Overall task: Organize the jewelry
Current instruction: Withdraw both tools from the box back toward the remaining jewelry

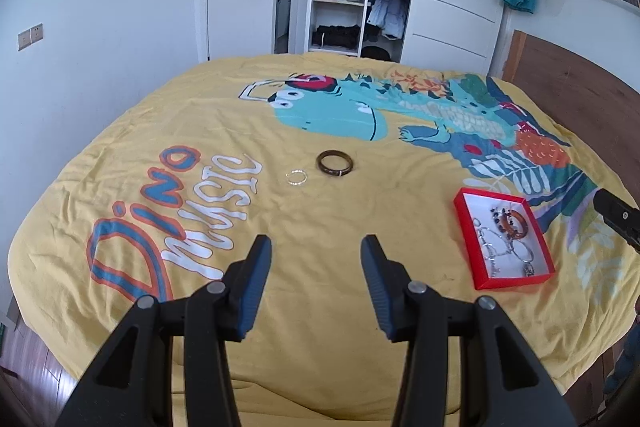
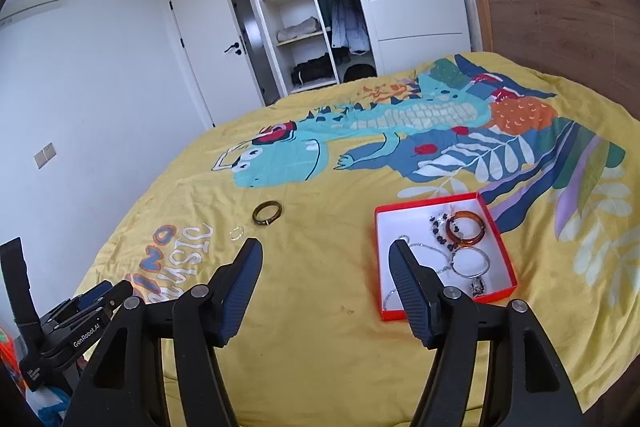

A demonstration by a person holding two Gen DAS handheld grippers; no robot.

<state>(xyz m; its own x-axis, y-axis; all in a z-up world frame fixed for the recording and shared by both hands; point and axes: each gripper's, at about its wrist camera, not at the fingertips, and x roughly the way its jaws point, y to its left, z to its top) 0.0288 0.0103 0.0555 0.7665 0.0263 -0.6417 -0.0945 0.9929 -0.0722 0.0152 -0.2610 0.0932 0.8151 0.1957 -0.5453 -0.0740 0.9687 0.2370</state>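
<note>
Bangle (image 1: 335,163), dark and rigid, lies loose on yellow bedspread (image 1: 280,219) beside thin pale ring (image 1: 296,177), well apart from red tray (image 1: 464,223); likely light, slick — pinch across rim; left gripper (image 1: 316,263) and right gripper (image 2: 326,267) both spread, empty.

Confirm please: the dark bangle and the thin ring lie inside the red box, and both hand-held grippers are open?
Not quite. The dark bangle and thin ring lie on the yellow bedspread, outside the red box, as the left wrist view shows. Both hand-held grippers are open.

Red box (image 2: 496,223) (white inside), yellow bedspread (image 2: 304,291).
</note>
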